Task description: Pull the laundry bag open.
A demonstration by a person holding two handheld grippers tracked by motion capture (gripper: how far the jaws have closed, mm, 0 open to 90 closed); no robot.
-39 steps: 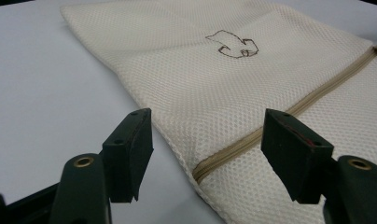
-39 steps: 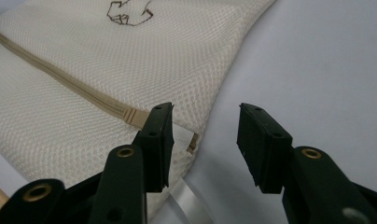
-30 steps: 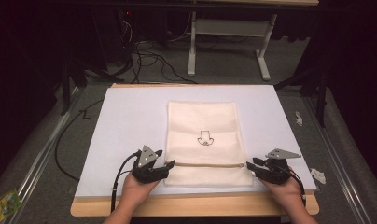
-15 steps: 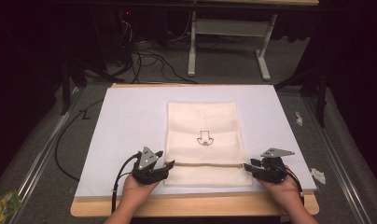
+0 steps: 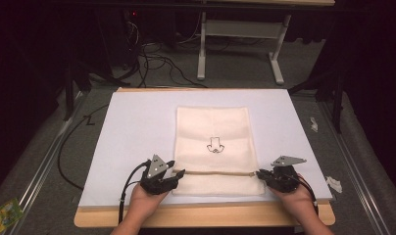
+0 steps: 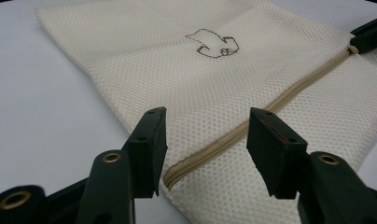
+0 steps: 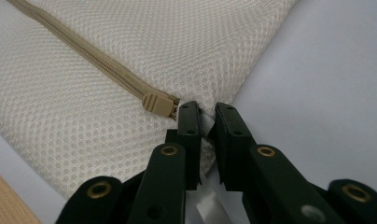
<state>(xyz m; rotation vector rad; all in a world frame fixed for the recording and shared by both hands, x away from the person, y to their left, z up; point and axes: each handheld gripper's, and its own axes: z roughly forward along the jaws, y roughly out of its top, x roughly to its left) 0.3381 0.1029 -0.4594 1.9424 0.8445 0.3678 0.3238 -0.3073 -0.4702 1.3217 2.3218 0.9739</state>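
A: Where is the bag?

B: The cream mesh bag [image 5: 213, 147] lies flat on the white sheet [image 5: 132, 127] that covers the table, its near edge towards the person. A tan zipper [image 5: 215, 173] runs across it close to that edge, from one gripper to the other. A small dark line drawing [image 6: 213, 43] is stitched on the mesh beyond the zipper.

A: And the right gripper?

B: The right gripper [image 7: 206, 122] sits at the bag's right edge, at the zipper's end. Its jaws have just been closing and now pinch a fold of mesh at the bag's corner between them. The tan zipper pull [image 7: 156, 103] lies just to the left of the jaw tips, touching or nearly touching the left one. In the left gripper view the same gripper shows as a black tip [image 6: 369, 33] at the far end of the zipper.

A: The left one?

B: The left gripper [image 6: 206, 140] is at the bag's left edge. Its jaws have been closing too, yet they stand apart, released, pressing on nothing. The near end of the zipper and the mesh around it lie between them, the zipper nearer the left jaw.

A: Beyond the bag?

B: Bare white sheet to the left of the left jaw and to the right of the right one, with the wooden table edge [image 5: 206, 215] under the person's hands.
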